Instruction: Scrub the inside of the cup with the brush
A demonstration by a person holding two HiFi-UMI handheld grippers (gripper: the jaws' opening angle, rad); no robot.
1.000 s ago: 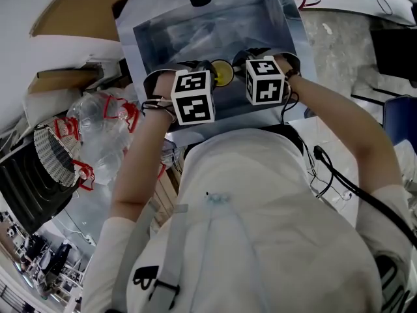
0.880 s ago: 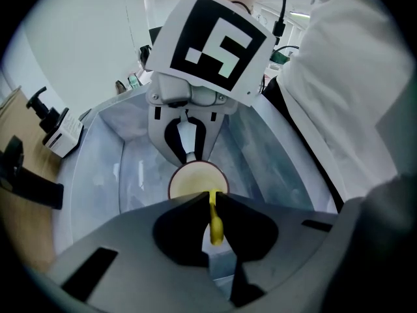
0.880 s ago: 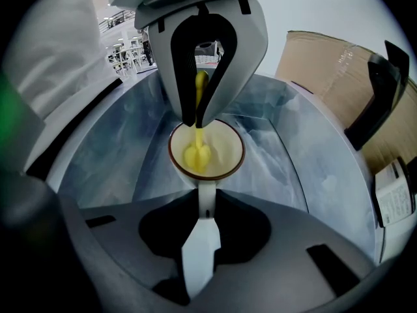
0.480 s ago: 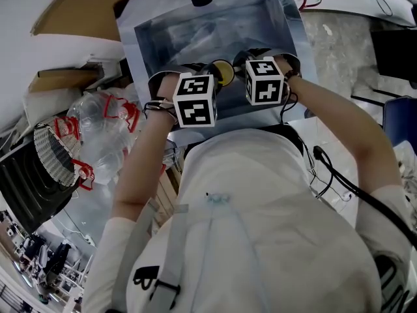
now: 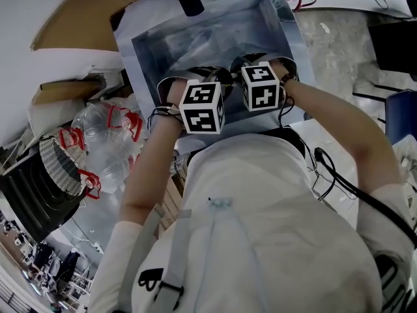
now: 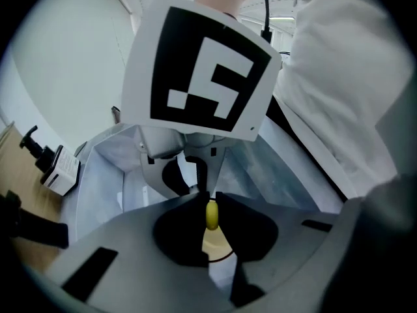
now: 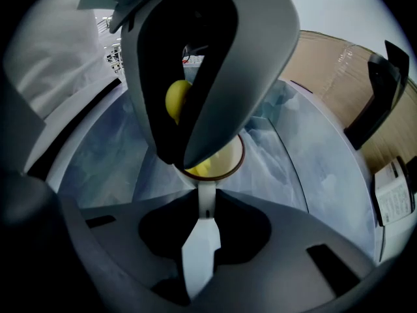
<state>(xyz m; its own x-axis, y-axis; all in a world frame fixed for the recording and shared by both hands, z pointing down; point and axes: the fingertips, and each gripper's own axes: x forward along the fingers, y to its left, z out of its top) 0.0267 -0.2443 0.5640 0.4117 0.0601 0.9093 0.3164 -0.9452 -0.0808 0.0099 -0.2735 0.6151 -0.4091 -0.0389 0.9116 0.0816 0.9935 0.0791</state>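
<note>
Shifted: left gripper [image 6: 210,199] has drawn in beside right gripper [image 7: 204,204] over the steel sink [image 5: 195,31]. In the head view their marker cubes now cover the yellow brush [image 6: 212,215].
Left fingers: clamped on the brush, which reaches into the cup [image 7: 221,167].
Right fingers: nearly closed, pinching the cup's white handle [image 7: 206,208].
Cup: cream, brown rim, held above the sink.

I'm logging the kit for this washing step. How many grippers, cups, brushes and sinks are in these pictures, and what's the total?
grippers: 2, the left gripper and the right gripper
cup: 1
brush: 1
sink: 1
total: 5
</note>
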